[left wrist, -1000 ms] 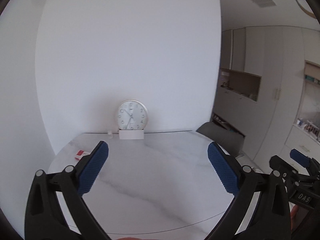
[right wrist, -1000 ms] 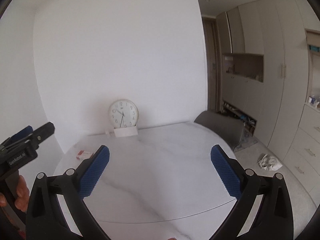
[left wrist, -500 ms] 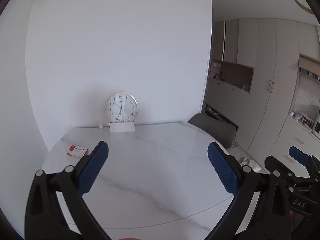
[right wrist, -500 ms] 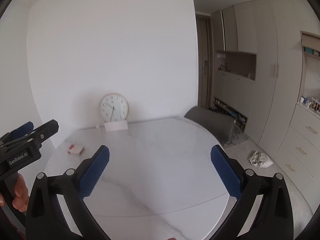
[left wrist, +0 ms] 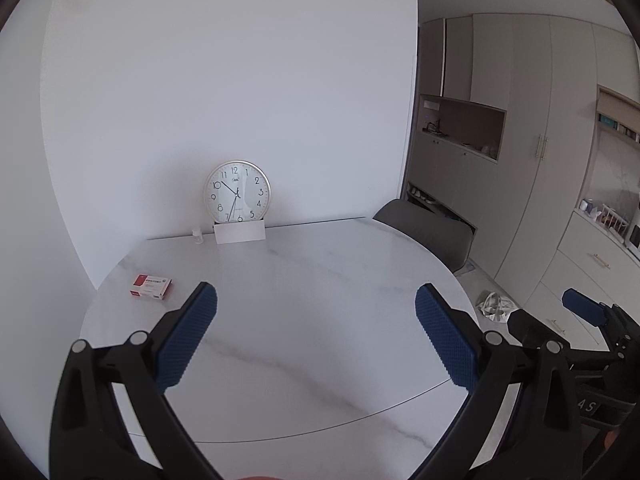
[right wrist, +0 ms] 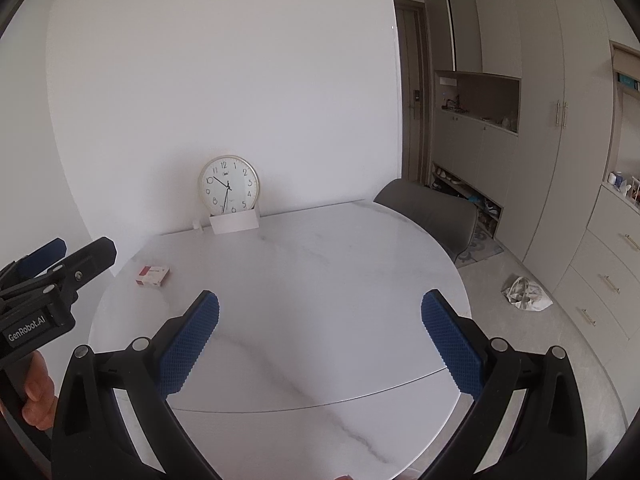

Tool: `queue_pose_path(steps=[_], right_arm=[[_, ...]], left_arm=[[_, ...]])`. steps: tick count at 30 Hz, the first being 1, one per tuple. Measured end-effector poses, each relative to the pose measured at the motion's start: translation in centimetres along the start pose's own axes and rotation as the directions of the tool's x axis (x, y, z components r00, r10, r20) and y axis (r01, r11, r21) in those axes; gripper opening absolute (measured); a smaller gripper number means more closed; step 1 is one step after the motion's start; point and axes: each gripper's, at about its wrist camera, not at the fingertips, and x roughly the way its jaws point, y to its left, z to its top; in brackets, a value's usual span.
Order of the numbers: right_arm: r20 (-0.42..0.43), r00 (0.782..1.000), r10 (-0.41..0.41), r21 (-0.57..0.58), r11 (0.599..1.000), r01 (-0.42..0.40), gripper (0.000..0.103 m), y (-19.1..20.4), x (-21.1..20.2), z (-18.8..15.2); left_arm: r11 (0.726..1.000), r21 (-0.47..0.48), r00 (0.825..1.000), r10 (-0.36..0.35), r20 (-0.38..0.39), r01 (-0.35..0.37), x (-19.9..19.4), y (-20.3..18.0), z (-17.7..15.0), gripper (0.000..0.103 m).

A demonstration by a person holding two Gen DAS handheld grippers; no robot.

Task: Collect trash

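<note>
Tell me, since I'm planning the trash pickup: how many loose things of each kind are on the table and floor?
Round white wall clock: 1
White card: 1
Small white bottle: 1
Red-and-white carton: 1
Crumpled white bag on floor: 1
Total: 5

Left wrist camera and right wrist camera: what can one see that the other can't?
Only the left wrist view shows the right tool from the side, at its right edge. Only the right wrist view shows the left tool from the side, the hand holding it, and a door past the white wall. Both show the marble table, the clock leaning on the wall, the small red and white box, the grey chair, and crumpled trash on the floor.
</note>
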Motion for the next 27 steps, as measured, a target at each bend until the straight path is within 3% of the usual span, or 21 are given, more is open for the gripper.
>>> queue_pose_path(steps=[27], right_arm=[[-0.02,1.0,-0.005,-0.015,1.0,0.004,0.101,0.7,0.7,-0.2]], left_arm=[[1.0,-0.003,0.999,0.003,-0.039,-0.003,1.3,0.3,-0.4,0.095]])
